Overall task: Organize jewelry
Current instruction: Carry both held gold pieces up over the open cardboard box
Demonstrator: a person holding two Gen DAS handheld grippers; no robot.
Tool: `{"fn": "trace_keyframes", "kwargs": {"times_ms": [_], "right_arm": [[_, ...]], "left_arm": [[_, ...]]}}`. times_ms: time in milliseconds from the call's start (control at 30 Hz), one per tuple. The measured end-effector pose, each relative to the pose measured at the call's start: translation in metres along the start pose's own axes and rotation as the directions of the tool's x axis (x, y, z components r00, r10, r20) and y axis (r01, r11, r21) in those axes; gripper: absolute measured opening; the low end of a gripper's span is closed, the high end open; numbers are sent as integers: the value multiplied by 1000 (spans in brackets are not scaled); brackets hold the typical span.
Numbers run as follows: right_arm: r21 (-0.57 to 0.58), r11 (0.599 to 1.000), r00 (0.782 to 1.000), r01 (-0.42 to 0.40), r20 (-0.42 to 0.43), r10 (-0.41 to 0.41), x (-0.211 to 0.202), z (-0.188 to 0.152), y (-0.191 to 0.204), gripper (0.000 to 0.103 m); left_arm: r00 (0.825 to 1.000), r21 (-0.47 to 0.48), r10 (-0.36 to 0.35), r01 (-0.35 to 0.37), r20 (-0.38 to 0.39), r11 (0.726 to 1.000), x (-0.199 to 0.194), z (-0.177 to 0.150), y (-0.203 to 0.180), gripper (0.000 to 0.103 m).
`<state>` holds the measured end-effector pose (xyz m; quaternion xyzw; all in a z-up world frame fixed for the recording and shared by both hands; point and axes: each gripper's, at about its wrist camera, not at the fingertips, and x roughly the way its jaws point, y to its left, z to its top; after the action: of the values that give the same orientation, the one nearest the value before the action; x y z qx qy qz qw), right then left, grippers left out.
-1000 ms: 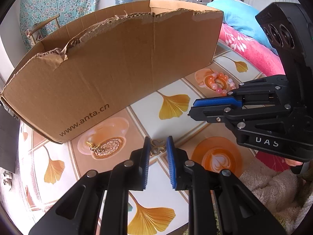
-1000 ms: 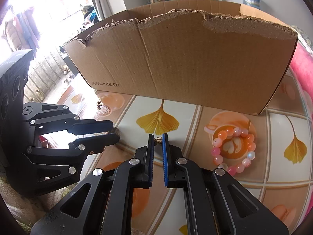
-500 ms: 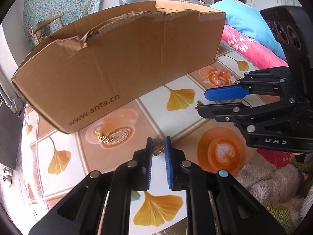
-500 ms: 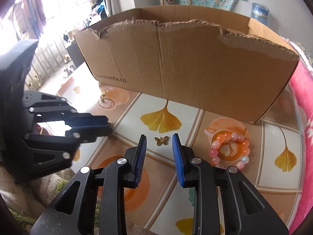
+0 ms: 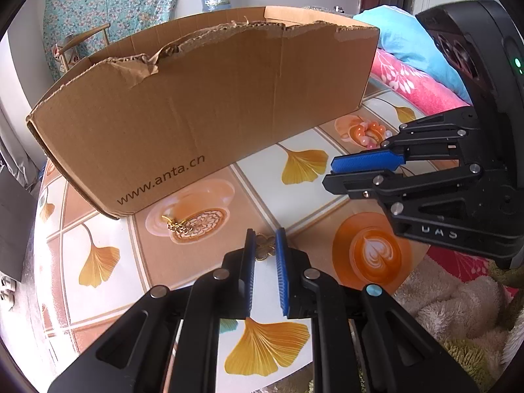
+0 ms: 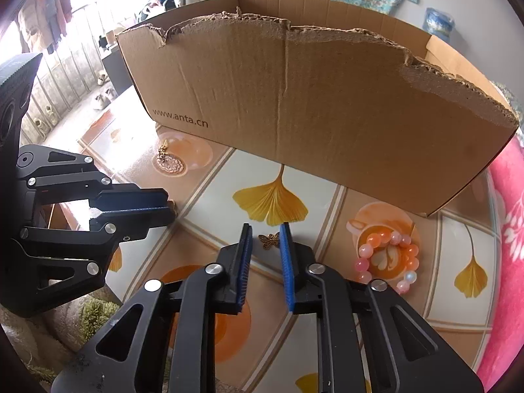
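My left gripper [image 5: 264, 245] is shut on a small gold clover-shaped ornament [image 5: 263, 248] just above the patterned table [image 5: 203, 278]. In the right wrist view it [image 6: 170, 204] comes in from the left with a small brown bit at its tip. My right gripper [image 6: 266, 239] has its jaws closing around a bronze butterfly charm [image 6: 269, 240] that lies flat between the fingertips; a small gap shows at the left pad. From the left wrist view the right gripper [image 5: 329, 177] shows side-on. A pink and orange bead bracelet [image 6: 386, 258] lies to its right.
A torn cardboard box [image 6: 311, 114] stands across the table behind both grippers. A gold chain piece [image 5: 177, 226] lies near the box's left corner. A pink blanket [image 6: 511, 229] borders the right side, and a fluffy rug [image 5: 458, 311] lies at the near edge.
The right gripper's jaws let go of the butterfly charm, spread, then narrowed again around it, and the gripper shifted sideways a little. The left gripper kept its grip and barely moved.
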<state>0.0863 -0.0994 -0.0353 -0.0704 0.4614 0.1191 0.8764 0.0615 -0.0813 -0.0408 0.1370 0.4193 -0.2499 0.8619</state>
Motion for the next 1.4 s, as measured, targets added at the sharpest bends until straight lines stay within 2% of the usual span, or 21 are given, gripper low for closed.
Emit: {"fn": "trace_keyframes", "kwargs": {"times_ms": [367,467,667,767,867,900,1100,1200,1400], "right_arm": [[10,1000,1000,-2,-14,2,3,2,3,8],[16,1000,1000,-10,-15,10,-2,2,0,0],[23,1000,1000,-15,-5,15,-8,1,-2,0],[23,999,1000,-23,8,23,-16,0,-4,4],[-14,1000,1000,-10,8,10,-14,1,-1,20],[-27,1000,1000,-8,6,9,-13,2,0,20],[-72,997,1000,-21,-14,20,-8,2,1,20],[-67,997,999,-37,-18,35,-8,2,-2,12],[-64,997,999,-43,-13,43,-9,1,-8,11]], "left_arm": [[999,-10,-28,28,17,1000,-6,-4,5,12],[999,-4,-30,30,22,1000,-9,-3,3,12],[999,-4,-24,24,34,1000,-14,-3,4,12],[999,-5,-21,21,35,1000,-14,-4,3,12],[999,-5,-21,21,33,1000,-14,-4,3,12],[999,-5,-21,21,33,1000,-14,-4,3,12],[999,-9,-21,21,33,1000,-14,-5,3,12],[999,-12,-22,22,29,1000,-12,-5,3,12],[999,-15,-21,22,24,1000,-10,-4,4,12]]}}
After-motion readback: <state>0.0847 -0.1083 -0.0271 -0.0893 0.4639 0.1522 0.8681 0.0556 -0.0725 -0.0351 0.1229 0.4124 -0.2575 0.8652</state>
